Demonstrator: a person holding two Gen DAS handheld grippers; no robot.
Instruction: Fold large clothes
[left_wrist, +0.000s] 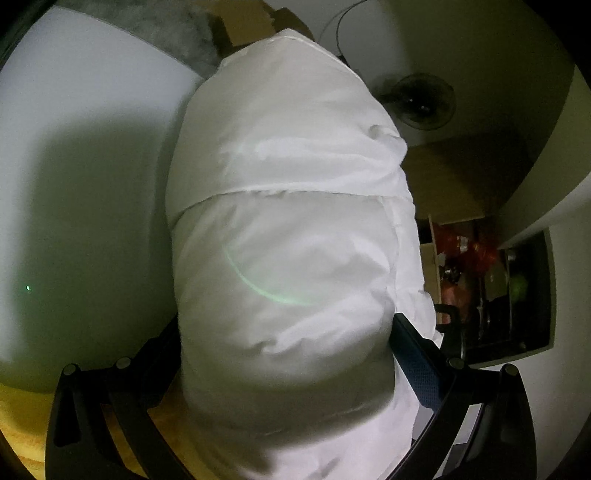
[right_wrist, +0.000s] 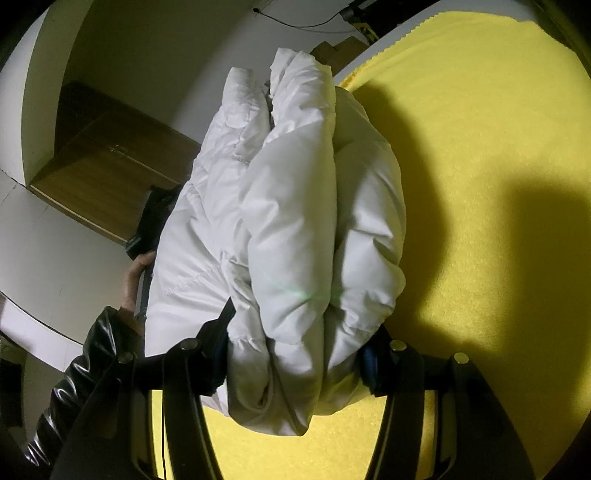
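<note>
Right wrist view: right gripper (right_wrist: 295, 354) was clamped on the bundled white puffer jacket (right_wrist: 288, 221) | left gripper (left_wrist: 288, 369) clamped the same jacket (thick folds) | jacket held above yellow cloth (right_wrist: 480, 184) | folding seemed mostly done, laying down remained

Right gripper (right_wrist: 295, 343) clamped on a thick bundle of white jacket (right_wrist: 291, 206), black fingers (right_wrist: 218, 332) pressed into the padding from both sides, pointing forward and down. Left gripper (left_wrist: 284, 354) likewise gripping the jacket, padding bulging between and past its fingers (left_wrist: 417, 354), blue pad showing on one. Beyond the right gripper's left finger, a bare hand (right_wrist: 135, 277) and glossy black sleeve (right_wrist: 85, 365) holding the other tool.
</note>
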